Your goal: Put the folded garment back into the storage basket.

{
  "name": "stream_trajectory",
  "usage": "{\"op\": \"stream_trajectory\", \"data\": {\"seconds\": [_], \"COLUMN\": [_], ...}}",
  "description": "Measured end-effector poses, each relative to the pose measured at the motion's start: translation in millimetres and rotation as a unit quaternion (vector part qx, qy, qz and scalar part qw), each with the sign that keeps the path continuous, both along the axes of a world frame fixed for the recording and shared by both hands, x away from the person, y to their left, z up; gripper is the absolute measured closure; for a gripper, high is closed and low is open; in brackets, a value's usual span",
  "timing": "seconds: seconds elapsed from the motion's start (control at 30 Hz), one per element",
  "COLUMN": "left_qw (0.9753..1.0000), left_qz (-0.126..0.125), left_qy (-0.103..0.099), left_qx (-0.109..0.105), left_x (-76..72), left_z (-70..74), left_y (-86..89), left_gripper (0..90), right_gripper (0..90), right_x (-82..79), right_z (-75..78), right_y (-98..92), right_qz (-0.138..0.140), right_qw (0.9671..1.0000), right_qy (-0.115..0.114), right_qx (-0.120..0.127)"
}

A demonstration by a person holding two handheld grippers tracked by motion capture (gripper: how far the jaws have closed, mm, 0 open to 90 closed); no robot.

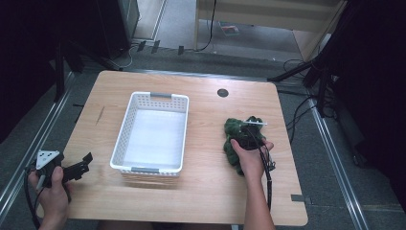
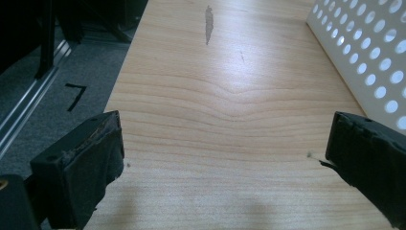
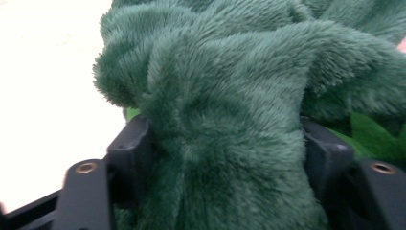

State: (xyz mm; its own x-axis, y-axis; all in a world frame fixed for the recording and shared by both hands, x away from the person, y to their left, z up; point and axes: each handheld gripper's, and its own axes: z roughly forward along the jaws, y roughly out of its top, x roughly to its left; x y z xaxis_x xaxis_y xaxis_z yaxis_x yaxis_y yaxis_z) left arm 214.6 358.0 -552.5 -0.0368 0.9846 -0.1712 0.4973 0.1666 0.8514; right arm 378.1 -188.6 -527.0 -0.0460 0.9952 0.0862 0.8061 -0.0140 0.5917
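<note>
A dark green fuzzy cloth (image 1: 234, 128) lies bunched on the right half of the wooden table (image 1: 206, 187). My right gripper (image 1: 249, 136) sits on top of it, held by a hand. In the right gripper view a thick fold of the cloth (image 3: 230, 72) is squeezed between both jaws of that gripper (image 3: 225, 139). My left gripper (image 1: 82, 167) hovers at the table's front left corner, just left of the white perforated basket (image 1: 121, 136). Its jaws (image 2: 225, 139) stand wide open over bare wood.
The basket is empty, and its holed wall (image 2: 368, 57) rises at the right of the left gripper view. A round cable hole (image 1: 222, 92) sits near the table's far edge. A dark scuff (image 2: 208, 21) marks the wood. Stands and cables surround the table.
</note>
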Motion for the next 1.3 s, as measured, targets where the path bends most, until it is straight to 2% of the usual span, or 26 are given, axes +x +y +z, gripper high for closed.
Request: {"op": "stream_trajectory", "data": {"seconds": [0.07, 0.23, 0.37, 0.5, 0.53, 0.6, 0.73, 0.87, 1.0, 1.2, 1.3], "left_qw": [1.0000, 1.0000, 1.0000, 1.0000, 1.0000, 1.0000, 1.0000, 1.0000, 1.0000, 1.0000, 1.0000], "left_qz": [0.000, 0.000, 0.001, 0.002, 0.003, 0.003, 0.003, 0.003, 0.003, 0.003, 0.003], "left_qy": [0.000, 0.000, 0.001, 0.003, 0.004, 0.004, 0.004, 0.004, 0.004, 0.005, 0.004], "left_qx": [0.000, -0.001, -0.002, -0.004, -0.004, -0.004, -0.003, -0.003, -0.002, -0.002, -0.003], "left_x": [0.0, -0.2, -0.2, 0.1, 0.1, 0.2, 0.3, 0.2, 0.1, 0.4, 0.5], "left_z": [0.0, 0.0, 0.0, -0.1, -0.1, -0.1, -0.1, -0.1, 0.0, -0.1, -0.1], "left_y": [0.0, 0.2, 0.6, 0.8, 0.8, 0.9, 0.9, 0.8, 0.8, 0.7, 0.8], "left_gripper": [0.6, 0.6, 0.6, 0.6, 0.6, 0.6, 0.6, 0.6, 0.6, 0.6, 0.6], "right_gripper": [35.8, 39.6, 40.8, 46.5, 50.1, 50.9, 58.7, 62.0, 68.0, 70.5, 70.5], "right_x": [-0.6, -3.9, -4.8, -5.8, -6.3, -6.4, -8.1, -9.2, -10.7, -9.5, -9.7], "right_z": [0.5, -1.7, -1.8, -1.6, -1.4, -1.3, -1.8, -2.9, -3.8, -2.1, 0.1], "right_y": [0.0, 0.2, 2.2, 4.2, 4.3, 3.8, 2.1, 1.2, -2.8, -1.5, -1.7], "right_qz": [-0.004, 0.000, -0.005, -0.009, -0.010, -0.010, -0.004, 0.001, -0.004, -0.006, -0.010], "right_qw": [1.0000, 0.9999, 0.9998, 0.9996, 0.9996, 0.9997, 0.9996, 0.9994, 0.9992, 0.9993, 0.9994], "right_qy": [0.002, -0.012, -0.012, -0.014, -0.016, -0.017, -0.023, -0.031, -0.039, -0.036, -0.033], "right_qx": [0.003, -0.011, -0.016, -0.021, -0.020, -0.018, -0.016, -0.017, 0.000, -0.002, 0.004]}}
